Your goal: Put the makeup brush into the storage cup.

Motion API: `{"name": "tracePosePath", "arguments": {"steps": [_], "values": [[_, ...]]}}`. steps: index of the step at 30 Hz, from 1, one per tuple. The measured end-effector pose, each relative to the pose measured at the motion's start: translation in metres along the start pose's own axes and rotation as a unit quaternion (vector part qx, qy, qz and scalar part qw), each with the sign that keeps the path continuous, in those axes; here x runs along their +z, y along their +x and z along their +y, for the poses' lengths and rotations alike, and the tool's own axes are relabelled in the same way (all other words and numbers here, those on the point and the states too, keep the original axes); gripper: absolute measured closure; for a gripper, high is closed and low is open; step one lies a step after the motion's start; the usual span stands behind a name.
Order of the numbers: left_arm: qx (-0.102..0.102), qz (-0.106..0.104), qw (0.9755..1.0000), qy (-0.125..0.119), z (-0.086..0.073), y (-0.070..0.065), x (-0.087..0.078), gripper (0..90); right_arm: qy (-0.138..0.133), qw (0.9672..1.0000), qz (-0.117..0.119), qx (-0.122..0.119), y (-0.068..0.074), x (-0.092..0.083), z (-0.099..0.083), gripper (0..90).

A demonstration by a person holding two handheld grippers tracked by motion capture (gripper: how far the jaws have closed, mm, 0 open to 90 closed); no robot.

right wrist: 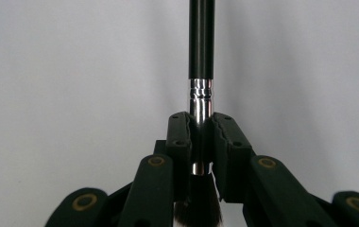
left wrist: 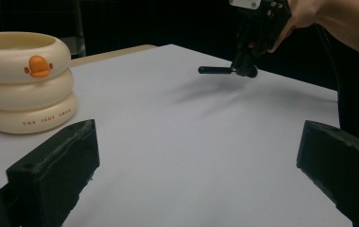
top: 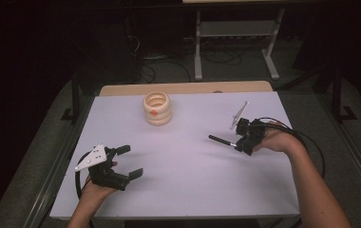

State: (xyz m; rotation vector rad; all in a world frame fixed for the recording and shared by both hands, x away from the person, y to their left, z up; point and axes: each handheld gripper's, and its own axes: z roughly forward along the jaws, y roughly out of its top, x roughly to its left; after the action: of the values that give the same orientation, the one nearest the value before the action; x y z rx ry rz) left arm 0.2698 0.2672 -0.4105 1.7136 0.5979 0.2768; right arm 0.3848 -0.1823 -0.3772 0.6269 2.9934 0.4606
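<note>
A black-handled brush (right wrist: 201, 42) with a silver ferrule and dark bristles (right wrist: 199, 205) is clamped at the ferrule in my right gripper (right wrist: 201, 130). In the high view that right gripper (top: 239, 141) hovers at the table's right, the brush handle (top: 220, 139) pointing left. The left gripper view shows the same brush (left wrist: 214, 70) held a little above the table. A cream ringed pot (top: 157, 109) with an orange duck mark stands at the back centre, its top open. My left gripper (top: 131, 161) stands open at the front left, nothing between its jaws, and the pot (left wrist: 24, 82) is off to its left.
The white table top (top: 183, 180) has a wooden strip (top: 188, 88) along its far edge. A metal frame leg (top: 198, 47) and cables lie on the floor behind. A black cable (top: 311, 142) loops from the right gripper past the table's right edge.
</note>
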Motion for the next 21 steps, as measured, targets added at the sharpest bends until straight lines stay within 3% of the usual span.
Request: {"name": "tracePosePath", "arguments": {"steps": [12,15,17,21], "values": [[0.013,-0.014,0.9997,0.017,0.002,-0.002,0.005,0.0,-0.039,0.9989,0.005,-0.026,0.023,-0.011,-0.007,76.9],[0.014,-0.017,0.9995,0.023,0.002,-0.003,0.005,0.0,-0.039,0.9989,-0.001,-0.025,0.030,-0.010,-0.008,77.0],[0.012,-0.020,0.9995,0.023,0.002,-0.004,0.006,0.0,-0.046,0.9984,0.007,-0.031,0.035,-0.008,-0.009,77.0],[0.017,-0.025,0.9992,0.026,0.003,-0.004,0.006,0.0,-0.035,0.9984,0.012,-0.042,0.042,-0.004,-0.007,77.0]]}}
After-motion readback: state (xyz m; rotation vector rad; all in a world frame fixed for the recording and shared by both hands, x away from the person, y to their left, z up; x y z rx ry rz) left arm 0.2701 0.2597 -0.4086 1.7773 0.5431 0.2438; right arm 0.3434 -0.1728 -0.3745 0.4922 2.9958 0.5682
